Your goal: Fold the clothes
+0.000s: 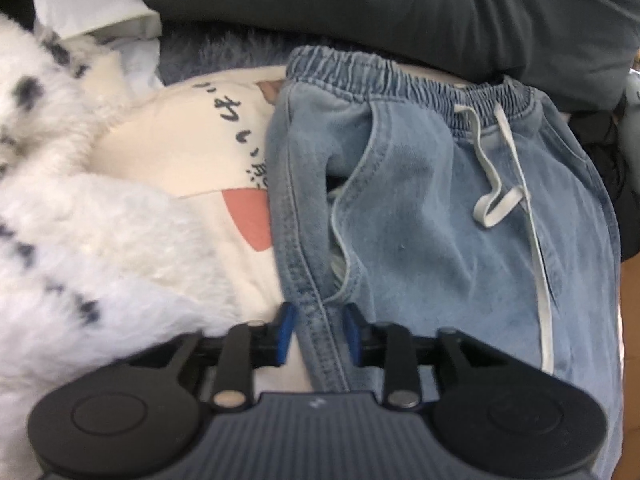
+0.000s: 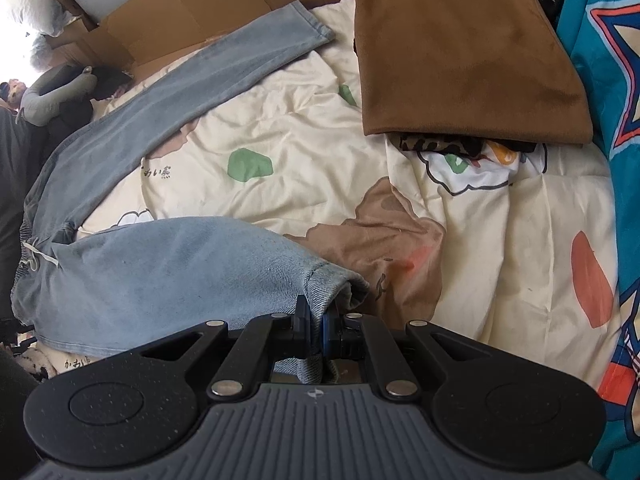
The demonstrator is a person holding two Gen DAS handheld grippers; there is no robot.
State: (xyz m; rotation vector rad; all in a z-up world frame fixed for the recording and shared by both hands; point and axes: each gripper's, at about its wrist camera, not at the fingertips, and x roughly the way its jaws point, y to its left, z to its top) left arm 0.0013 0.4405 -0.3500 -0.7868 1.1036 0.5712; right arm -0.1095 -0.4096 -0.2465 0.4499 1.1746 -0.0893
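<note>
We see the light-blue jeans (image 2: 160, 264) spread on a bed, over a cream quilt (image 2: 320, 160) printed with green, brown and orange patches. In the right wrist view the waistband lies at the far left and the two legs run away from it: one leg (image 2: 192, 96) stretches long and nearly straight toward the upper right, its hem lying near the cardboard (image 2: 200, 4), while the nearer leg comes toward the lower middle. Our right tongs (image 2: 316, 320) are pressed together on that nearer leg's hem, with denim bunched between the blue pads.

In the left wrist view the elastic waistband (image 1: 400, 76) runs across the top, with its white drawstring (image 1: 496, 184) trailing down the front, so the jeans' long axis runs from the waistband down toward the camera. Our left tongs (image 1: 318, 334) stand partly spread, one blue pad on each side of the stitched side seam (image 1: 300, 272); the pads look close to the fabric, but we cannot tell whether they grip it.

A fluffy white spotted fabric (image 1: 80, 220) lies at the left. A folded brown garment (image 2: 460, 52) rests on the quilt at the far right, well apart from the jeans.
</note>
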